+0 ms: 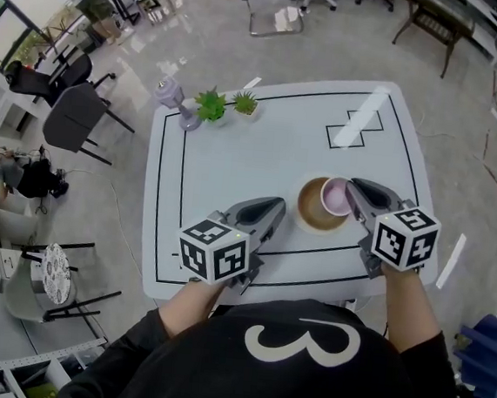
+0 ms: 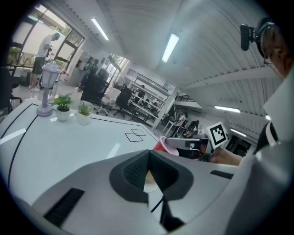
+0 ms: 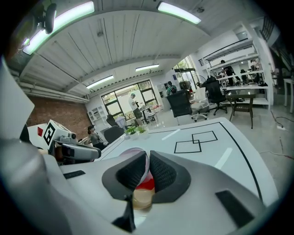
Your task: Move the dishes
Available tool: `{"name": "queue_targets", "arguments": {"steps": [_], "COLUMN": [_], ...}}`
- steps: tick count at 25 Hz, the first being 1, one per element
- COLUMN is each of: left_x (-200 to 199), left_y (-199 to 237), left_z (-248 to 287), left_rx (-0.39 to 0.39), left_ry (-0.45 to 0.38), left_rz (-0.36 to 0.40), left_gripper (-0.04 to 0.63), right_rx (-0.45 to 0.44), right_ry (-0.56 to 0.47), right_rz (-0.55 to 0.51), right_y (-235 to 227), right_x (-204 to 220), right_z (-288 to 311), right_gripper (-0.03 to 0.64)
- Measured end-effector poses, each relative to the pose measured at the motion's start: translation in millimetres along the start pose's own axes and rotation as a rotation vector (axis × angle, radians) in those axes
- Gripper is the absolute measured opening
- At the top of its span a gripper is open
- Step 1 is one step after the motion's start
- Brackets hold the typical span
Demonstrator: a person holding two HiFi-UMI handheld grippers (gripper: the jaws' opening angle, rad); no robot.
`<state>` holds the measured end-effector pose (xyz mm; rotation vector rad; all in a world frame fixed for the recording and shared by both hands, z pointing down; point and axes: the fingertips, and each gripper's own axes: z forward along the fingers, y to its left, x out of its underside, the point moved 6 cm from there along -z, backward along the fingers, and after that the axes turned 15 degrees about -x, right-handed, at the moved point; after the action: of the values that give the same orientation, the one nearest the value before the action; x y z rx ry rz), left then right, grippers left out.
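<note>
Head view — right gripper (image 1: 352,191) pinches cup (image 1: 333,197) rim.

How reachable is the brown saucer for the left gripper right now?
Probably yes: only bare table lies between the left gripper and the saucer. Its jaws are shut, though, and the right gripper grips the pink cup at its far side.

Left gripper (image 1: 274,209) — jaws pressed together, nothing between — is held near the tabletop's (image 1: 236,149) near edge. Right gripper (image 1: 354,191), toward the near right corner, is clamped on the pink cup's (image 1: 334,196) rim — forearms bare.
</note>
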<state>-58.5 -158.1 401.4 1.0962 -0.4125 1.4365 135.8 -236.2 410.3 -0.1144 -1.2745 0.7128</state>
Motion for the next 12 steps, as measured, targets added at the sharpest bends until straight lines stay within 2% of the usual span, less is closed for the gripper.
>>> {"name": "queue_targets", "arguments": {"steps": [6, 12], "left_x": [-2, -2], "left_y": [0, -7], "left_z": [5, 8], "left_rx": [-0.010, -0.012], "left_ry": [-0.011, -0.009], "left_rz": [0.014, 0.019], "left_gripper": [0.002, 0.002], "right_rx": [0.025, 0.123], "right_ry": [-0.068, -0.085], "right_rz": [-0.020, -0.016], "right_y": [-9, -42], "right_x": [-24, -29], "right_z": [-21, -43], "right_gripper": [0.037, 0.037]}}
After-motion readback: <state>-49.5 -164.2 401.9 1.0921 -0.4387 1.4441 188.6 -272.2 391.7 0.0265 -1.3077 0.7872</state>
